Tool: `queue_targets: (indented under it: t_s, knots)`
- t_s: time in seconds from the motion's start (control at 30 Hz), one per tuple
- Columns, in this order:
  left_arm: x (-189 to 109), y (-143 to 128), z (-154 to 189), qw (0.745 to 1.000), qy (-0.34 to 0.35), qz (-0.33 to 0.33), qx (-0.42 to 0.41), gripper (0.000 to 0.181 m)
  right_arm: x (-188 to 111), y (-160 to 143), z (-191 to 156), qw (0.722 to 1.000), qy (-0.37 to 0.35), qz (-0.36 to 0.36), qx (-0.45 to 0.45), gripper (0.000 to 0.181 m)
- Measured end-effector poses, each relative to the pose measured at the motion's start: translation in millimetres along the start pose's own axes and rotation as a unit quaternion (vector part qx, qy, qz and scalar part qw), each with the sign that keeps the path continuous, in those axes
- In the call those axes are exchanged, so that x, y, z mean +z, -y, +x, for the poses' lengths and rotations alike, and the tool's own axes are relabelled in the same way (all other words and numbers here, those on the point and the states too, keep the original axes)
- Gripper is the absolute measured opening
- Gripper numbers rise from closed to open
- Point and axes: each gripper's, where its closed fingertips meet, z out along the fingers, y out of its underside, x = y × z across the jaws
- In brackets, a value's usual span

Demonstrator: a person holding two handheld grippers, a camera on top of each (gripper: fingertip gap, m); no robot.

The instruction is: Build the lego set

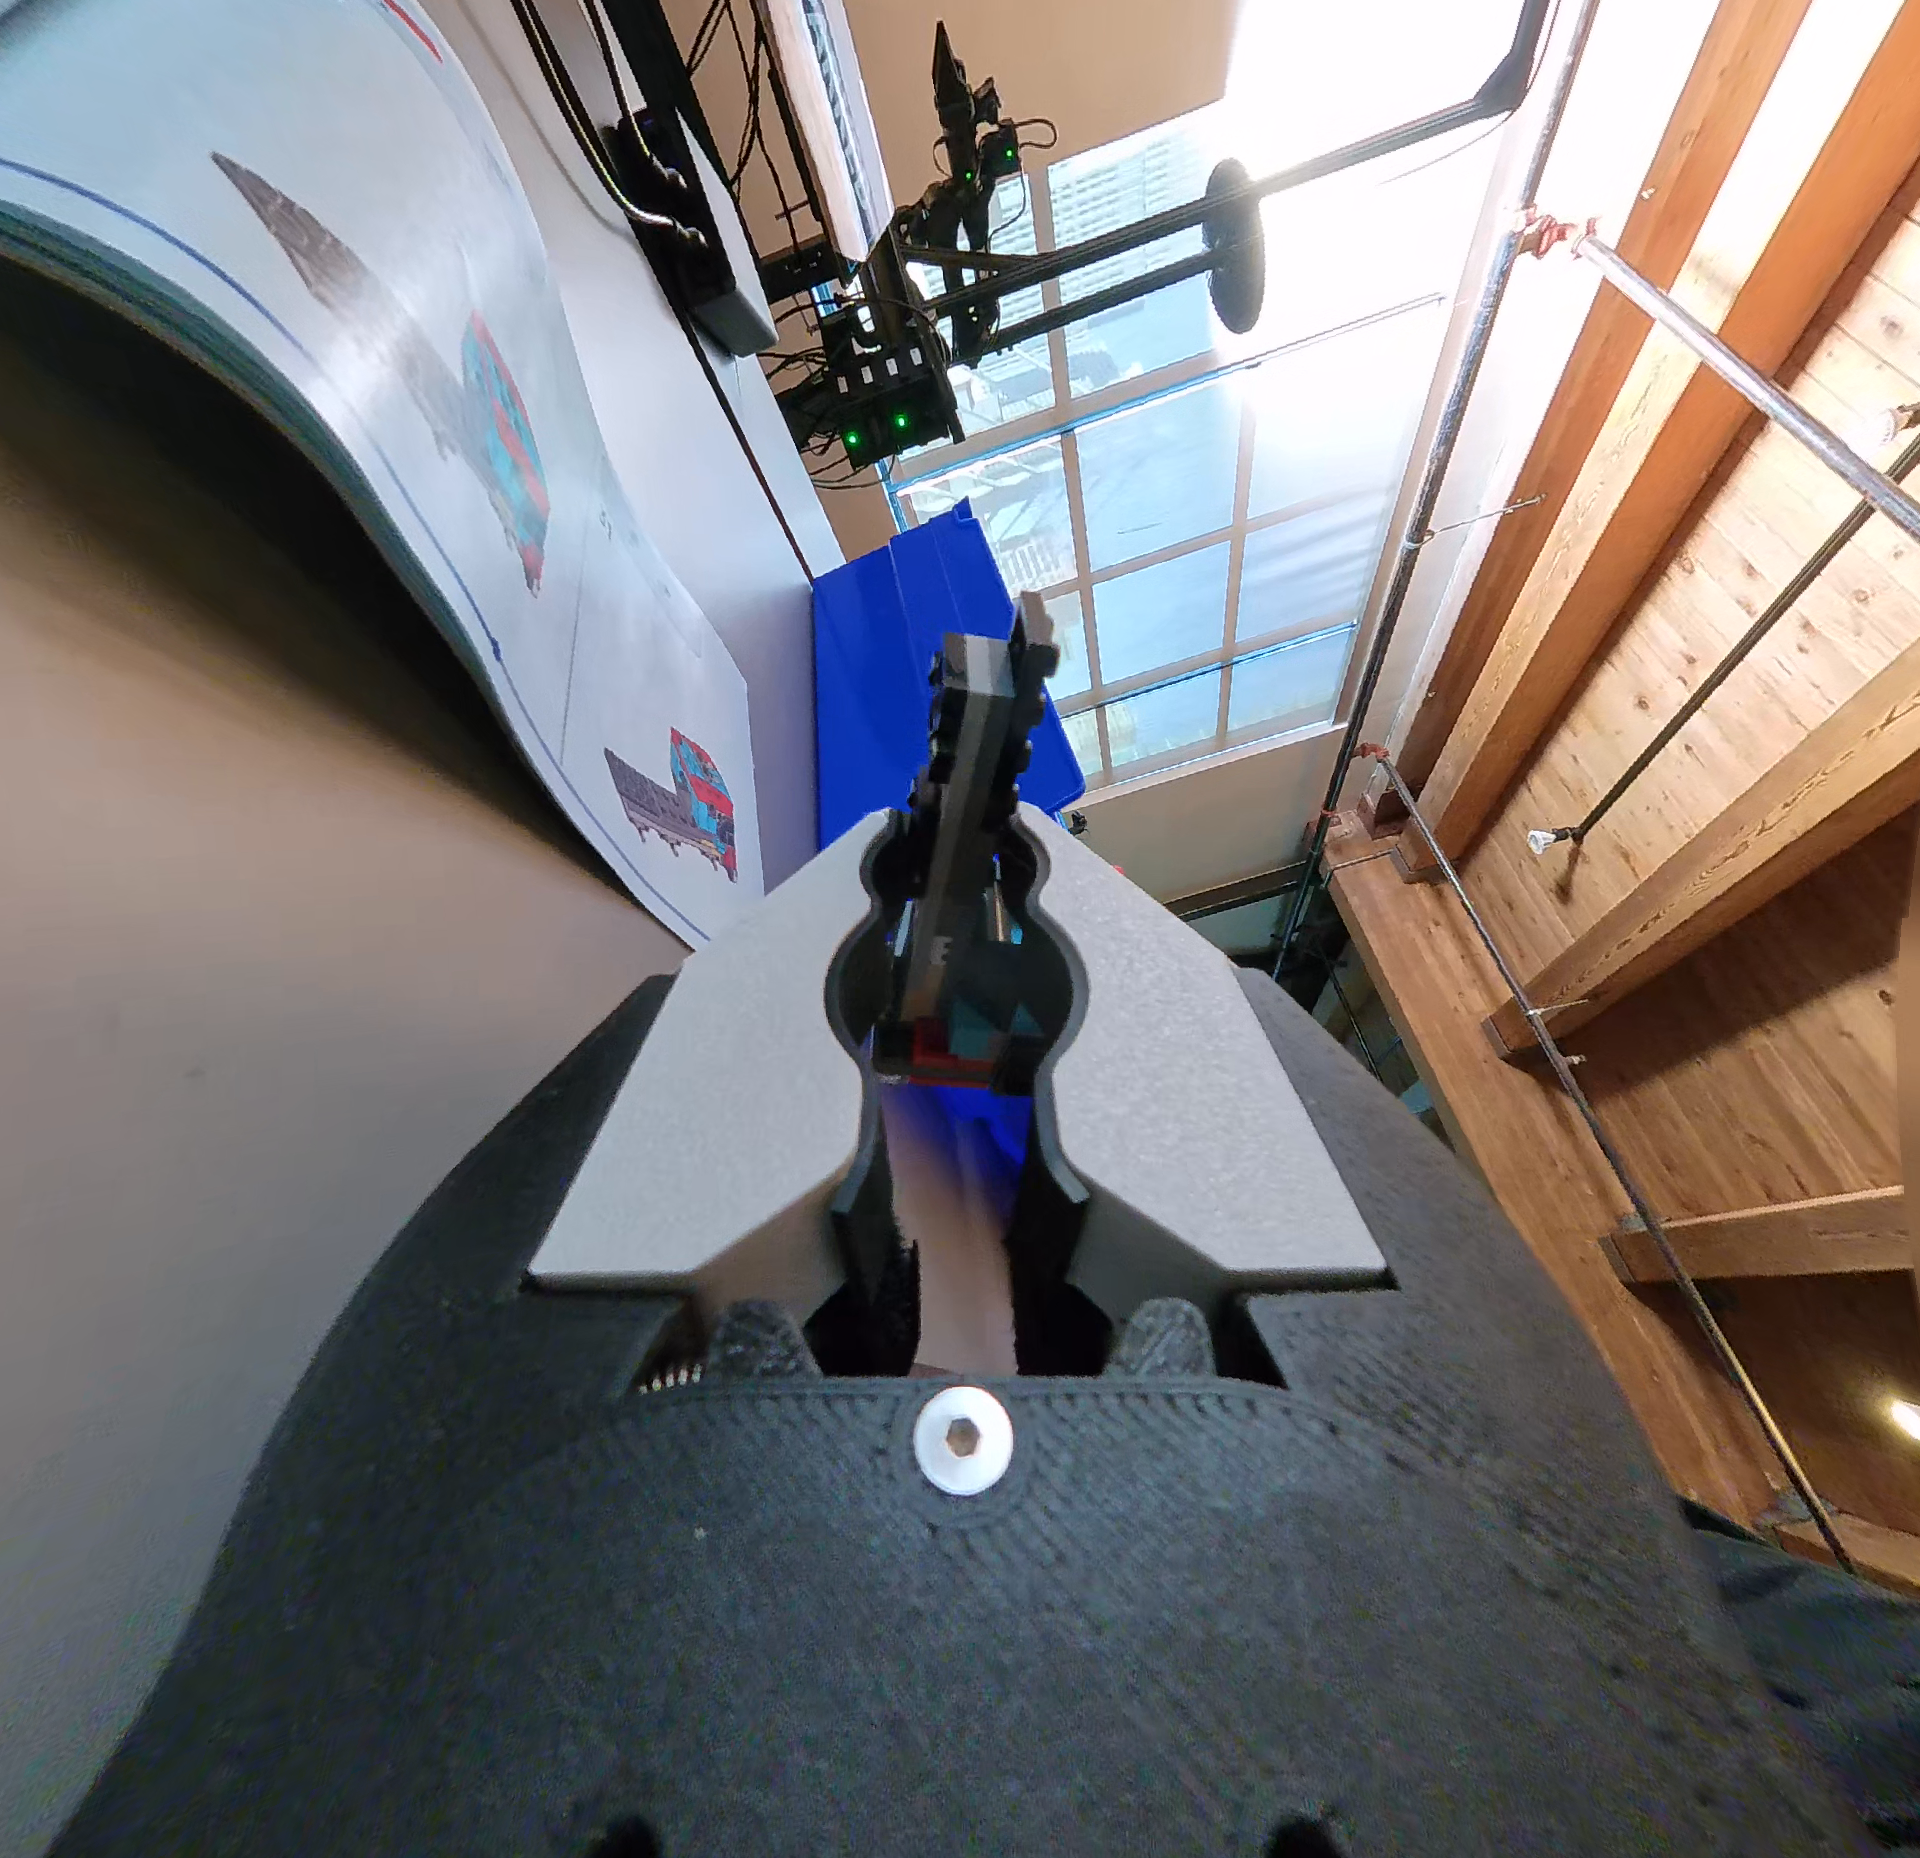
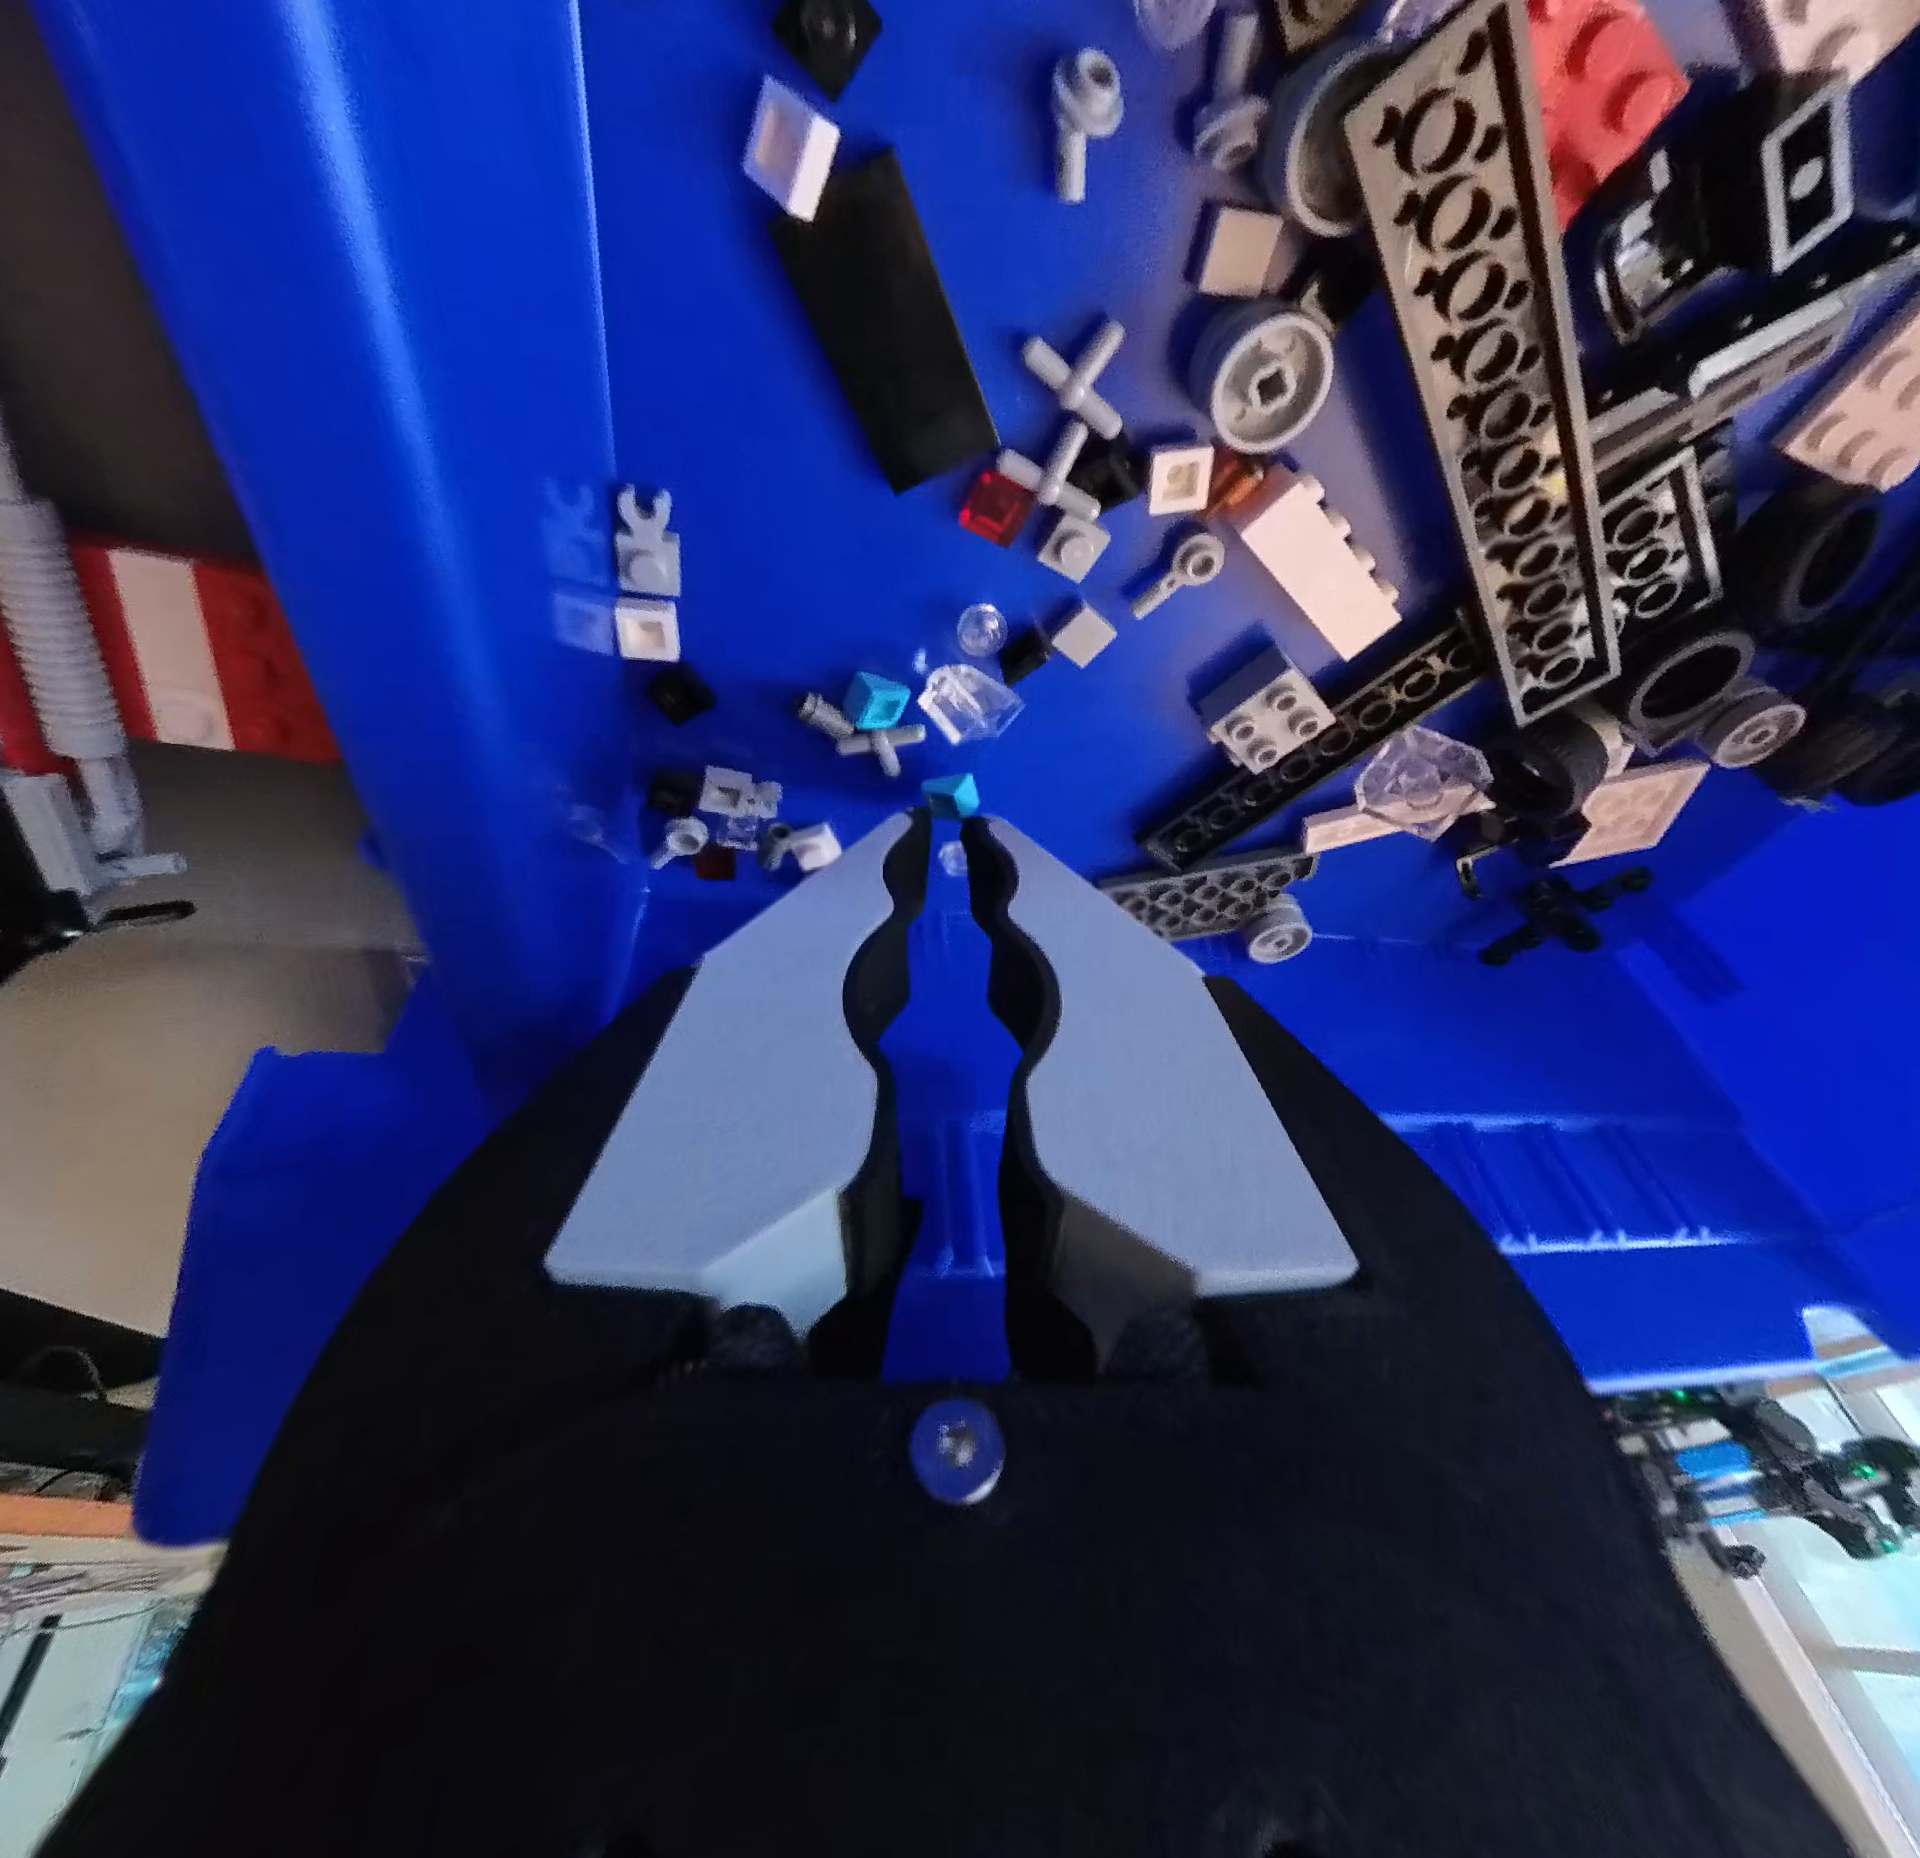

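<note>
Left gripper [image 1: 951, 852]: fingers closed around the partly built lego assembly [image 1: 971, 769], a long grey and black plate stack with red and teal bricks at its near end. The assembly runs from between the fingers out toward 12 o'clock, held up in the air. Instruction booklet [image 1: 416, 374] curves across the view from 9 to 11 o'clock, open to pages picturing the build. Blue bin [image 1: 894, 686] stands just behind the assembly; windows and wooden beams fill 1 to 4 o'clock.

Right gripper [image 2: 943, 821]: fingers narrow, a small gap between the tips, nothing clamped that I can see. It is inside the blue bin, over its floor [image 2: 727, 354]. A small teal piece [image 2: 950, 794] sits just beyond the tips at 12 o'clock; whether the tips touch it is not clear. A second teal piece [image 2: 878, 705] lies near, at 11 o'clock, beside a clear sloped piece [image 2: 968, 703]. Long dark plates, wheels and larger bricks crowd 1 to 3 o'clock.

Step in hand, as judged: picking the next small part while the left holds the build ready.

Next move calls for straddling the teal piece squarely and closing on its sides without nudging it away. Risk: so small a piece may skid on the smooth floor or twist in the tips.
</note>
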Motion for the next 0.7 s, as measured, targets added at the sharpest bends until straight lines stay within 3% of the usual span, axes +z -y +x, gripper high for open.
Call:
queue_targets:
  t_s: [0.1,0.17,0.3,0.37,0.53,0.7]
  knots:
    - [-0.5,-1.1,0.7,1.000,-0.001,-0.002,0.001,0.017,-15.7,2.0,-2.5,0.999,0.002,0.025,0.021,0.008]
    - [-0.6,-1.9,1.1,1.000,-0.002,-0.004,0.002,0.017,-42.5,12.9,-7.7,0.996,0.013,0.079,0.049,0.007]
    - [-0.4,-2.8,1.5,1.000,-0.003,-0.007,0.003,0.017,-112.4,72.0,-48.5,0.960,0.068,0.259,0.084,0.007]
    - [-0.6,-3.3,2.0,1.000,-0.004,-0.008,0.003,0.017,-133.1,105.9,-77.0,0.939,0.089,0.323,0.081,0.007]
    - [-1.5,-4.7,3.5,1.000,-0.011,-0.012,0.000,0.017,-121.7,180.1,-143.6,0.910,0.127,0.386,0.082,0.007]
    - [-2.0,-5.6,4.5,1.000,-0.013,-0.015,0.000,0.017,-88.8,208.5,-170.2,0.902,0.126,0.396,0.114,0.007]
